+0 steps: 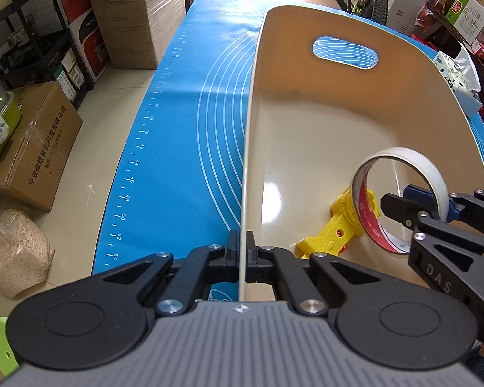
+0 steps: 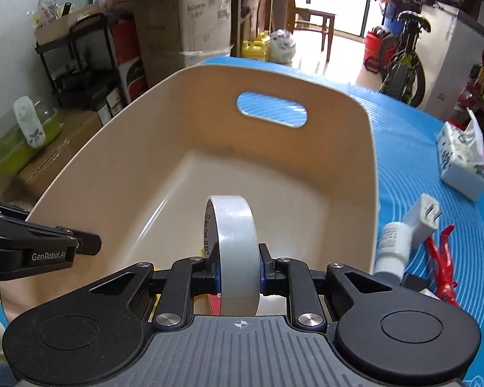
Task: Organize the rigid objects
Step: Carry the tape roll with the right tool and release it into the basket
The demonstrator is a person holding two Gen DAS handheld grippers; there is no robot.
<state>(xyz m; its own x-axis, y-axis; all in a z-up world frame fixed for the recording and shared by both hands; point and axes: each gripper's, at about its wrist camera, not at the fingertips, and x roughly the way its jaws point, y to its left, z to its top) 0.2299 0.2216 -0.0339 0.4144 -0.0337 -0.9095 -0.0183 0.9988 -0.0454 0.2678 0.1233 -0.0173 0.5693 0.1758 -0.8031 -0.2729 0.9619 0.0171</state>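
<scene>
While the beige bin [image 2: 338,122] stands on the blue mat [image 1: 184,129] that covers the desk, it holds only a yellow plastic toy [image 1: 335,229], which lies on the floor of the bin at the near right side. The far wall of the bin has an oval handle hole [image 2: 272,109].

The left gripper [image 1: 241,258] points steeply down, and its fingers [image 1: 233,251] are closed tightly on the thin left rim of the bin, one finger outside the wall and one inside.

The right gripper [image 2: 238,269] also points downward, over the near part of the bin. Its fingers [image 2: 265,267] are closed on a roll of white tape [image 2: 237,251], and they press the two flat sides of the roll. The roll stands on its edge between them, above the bin floor; in the left wrist view it hangs just beside the yellow toy, and whether they touch I cannot tell.

Outside the bin, on the mat to the right, lie a white bottle [image 2: 392,245], a white plug adapter [image 2: 424,216], a red figure [image 2: 443,258] and a tissue pack [image 2: 461,154].
</scene>
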